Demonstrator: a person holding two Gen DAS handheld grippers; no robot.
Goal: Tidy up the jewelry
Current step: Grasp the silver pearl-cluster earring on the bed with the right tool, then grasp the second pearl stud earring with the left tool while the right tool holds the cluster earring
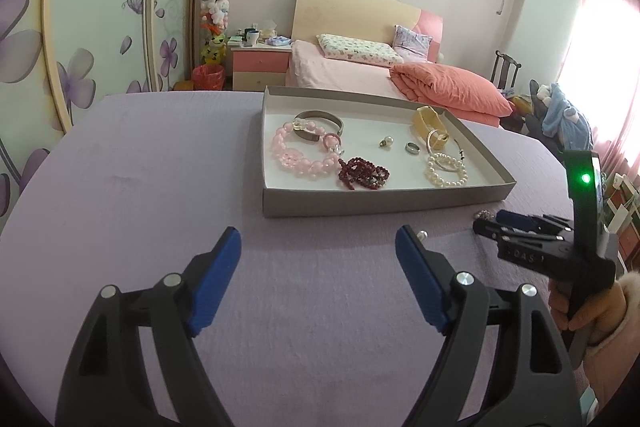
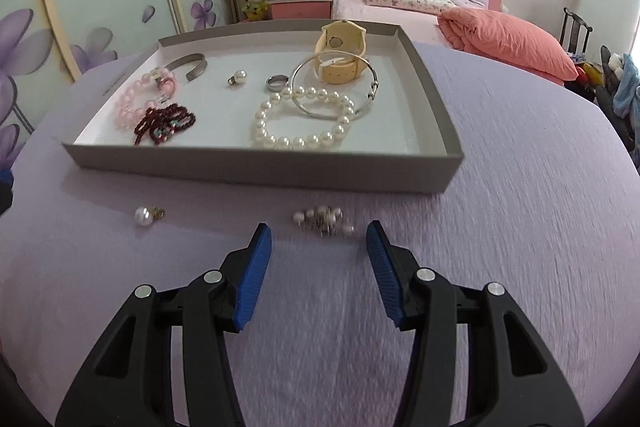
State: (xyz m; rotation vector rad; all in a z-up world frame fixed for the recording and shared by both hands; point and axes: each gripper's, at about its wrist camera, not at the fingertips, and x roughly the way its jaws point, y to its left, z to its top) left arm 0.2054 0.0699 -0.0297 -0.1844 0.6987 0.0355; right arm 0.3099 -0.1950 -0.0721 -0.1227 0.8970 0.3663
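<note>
A grey shallow tray (image 1: 380,203) (image 2: 256,167) lies on the purple cloth. It holds a pink bead bracelet (image 1: 304,163), a dark red bead string (image 2: 166,123), a white pearl bracelet (image 2: 304,141), a cream watch (image 2: 340,67), a silver bangle (image 2: 308,109), a ring (image 2: 277,82) and a pearl earring (image 2: 238,77). In front of the tray lie a single pearl earring (image 2: 145,215) and a pearl cluster brooch (image 2: 325,221). My right gripper (image 2: 318,239) is open, just short of the brooch. My left gripper (image 1: 318,239) is open and empty above bare cloth. The right gripper shows in the left wrist view (image 1: 490,223).
The purple cloth (image 2: 500,227) covers the table. Behind stand a pink bed (image 1: 360,71), a nightstand (image 1: 256,63) and a flowered wardrobe (image 1: 100,27). A chair with clothes (image 1: 560,111) is at the right.
</note>
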